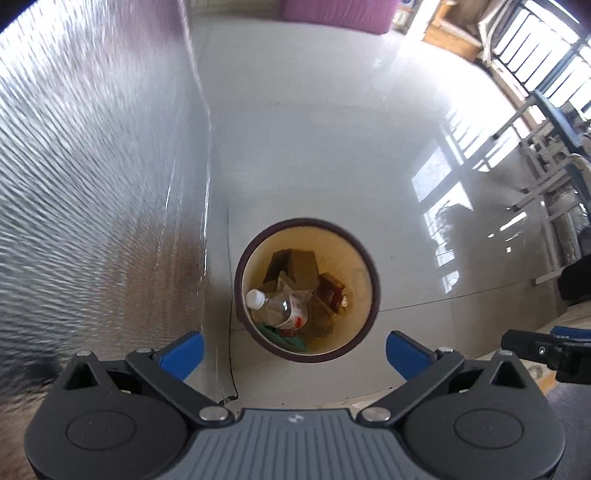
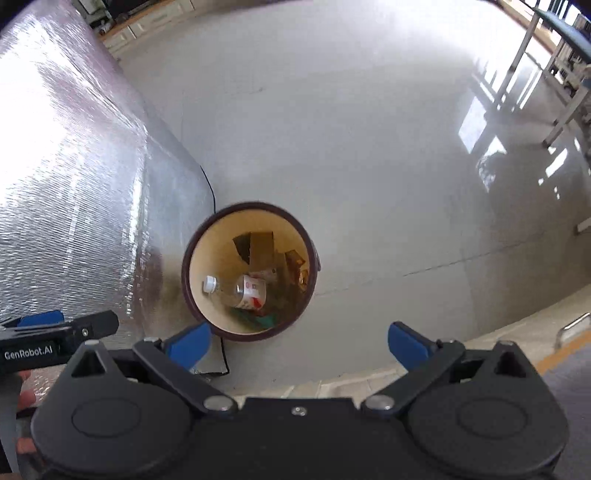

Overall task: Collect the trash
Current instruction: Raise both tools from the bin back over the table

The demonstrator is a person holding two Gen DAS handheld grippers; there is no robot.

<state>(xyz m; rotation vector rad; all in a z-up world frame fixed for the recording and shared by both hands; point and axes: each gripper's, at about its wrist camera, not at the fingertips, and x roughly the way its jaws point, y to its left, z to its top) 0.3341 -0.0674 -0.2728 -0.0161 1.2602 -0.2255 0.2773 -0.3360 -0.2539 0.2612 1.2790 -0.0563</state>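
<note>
A round trash bin [image 1: 371, 266] with a dark brown rim and cream inside stands on the grey floor below me. It also shows in the right wrist view [image 2: 195, 258]. Inside lie a clear plastic bottle [image 1: 279, 308] [image 2: 243, 290] with a white cap, a brown cardboard box [image 1: 295, 264] [image 2: 260, 245] and dark wrappers. My left gripper [image 1: 294, 350] hangs open and empty above the bin's near rim. My right gripper [image 2: 299, 345] is open and empty above the bin's near right side. The left gripper's tip [image 2: 55, 330] shows at the left of the right wrist view.
A silver quilted foil sheet [image 1: 96, 184] [image 2: 74, 166] covers a raised surface to the left, its edge next to the bin. Glossy grey floor [image 1: 314, 147] stretches ahead. Metal-legged tables [image 2: 546, 74] and railings [image 1: 535, 74] stand at the far right. A purple object [image 1: 336, 13] lies far ahead.
</note>
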